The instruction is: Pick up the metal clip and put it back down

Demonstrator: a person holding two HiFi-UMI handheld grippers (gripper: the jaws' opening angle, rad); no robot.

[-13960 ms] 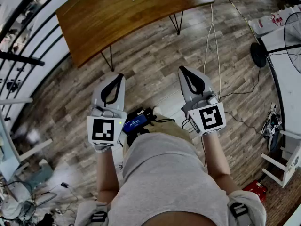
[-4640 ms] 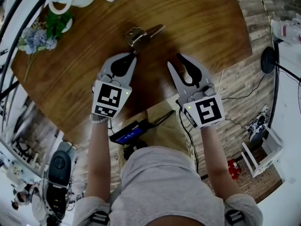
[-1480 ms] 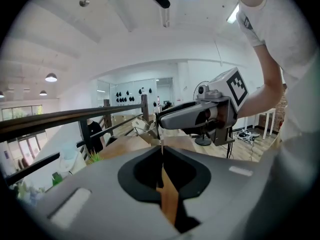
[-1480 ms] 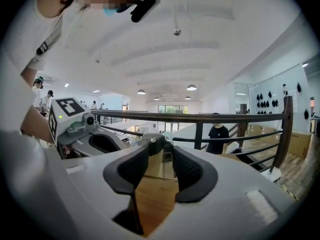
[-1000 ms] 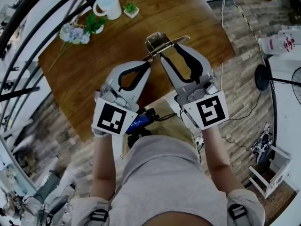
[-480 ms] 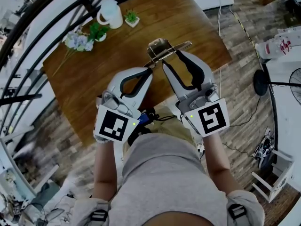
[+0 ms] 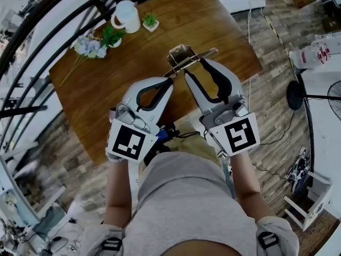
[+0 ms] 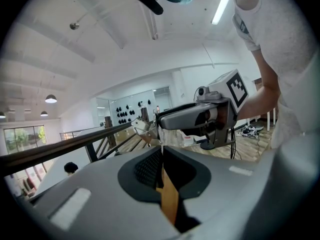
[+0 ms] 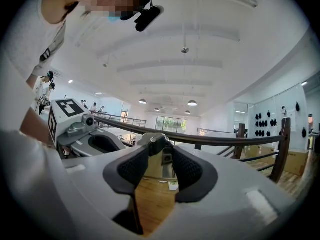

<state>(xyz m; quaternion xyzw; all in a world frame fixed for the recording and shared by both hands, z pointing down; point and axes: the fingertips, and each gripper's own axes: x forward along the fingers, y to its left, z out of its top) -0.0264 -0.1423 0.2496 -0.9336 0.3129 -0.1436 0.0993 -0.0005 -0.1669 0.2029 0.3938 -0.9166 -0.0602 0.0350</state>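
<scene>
Over the wooden table's [image 7: 101,84] near edge, my left gripper [image 7: 169,80] is clenched on the metal clip's [image 7: 183,54] thin lever. The clip sits over the table's near side, and my right gripper [image 7: 195,67] grasps its wide body.

A brown wooden table [image 7: 96,89] stands on a wood-plank floor [image 7: 272,105] beside a dark railing [image 9: 225,140]. A white jug [image 7: 127,16], a small potted plant [image 7: 151,20] and flowers [image 7: 88,46] sit near its far edge. Round lamps [image 9: 192,103] hang from the white ceiling [image 9: 200,44], and windows [image 9: 167,124] glow far off.
</scene>
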